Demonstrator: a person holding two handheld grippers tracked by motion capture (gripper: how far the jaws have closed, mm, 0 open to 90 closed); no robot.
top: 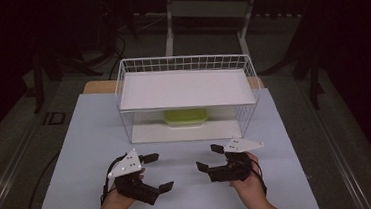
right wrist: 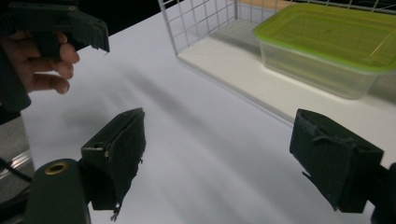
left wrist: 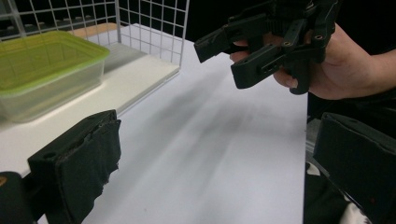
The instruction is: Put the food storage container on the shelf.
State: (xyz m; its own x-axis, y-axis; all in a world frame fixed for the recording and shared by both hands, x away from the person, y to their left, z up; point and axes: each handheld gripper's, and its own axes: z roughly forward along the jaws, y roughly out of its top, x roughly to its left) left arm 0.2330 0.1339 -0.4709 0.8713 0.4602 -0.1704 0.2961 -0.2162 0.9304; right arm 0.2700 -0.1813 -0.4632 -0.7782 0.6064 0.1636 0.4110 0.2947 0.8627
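Observation:
A clear container with a green lid sits on the lower shelf of a white wire rack, under its white upper shelf. My left gripper is held just above the table in front of the rack's left side, jaws wide apart with nothing between them. My right gripper faces it from the right, also open and empty. In the left gripper view, the container lies to the upper left of my left gripper, and the right gripper is at the top right. In the right gripper view, the container lies past my right gripper.
The rack stands at the back middle of a pale blue-white table top. The front of the rack's lower level is unwired toward me. Dark floor, cables and stand legs surround the table. A hand holding the other gripper is at the upper left of the right gripper view.

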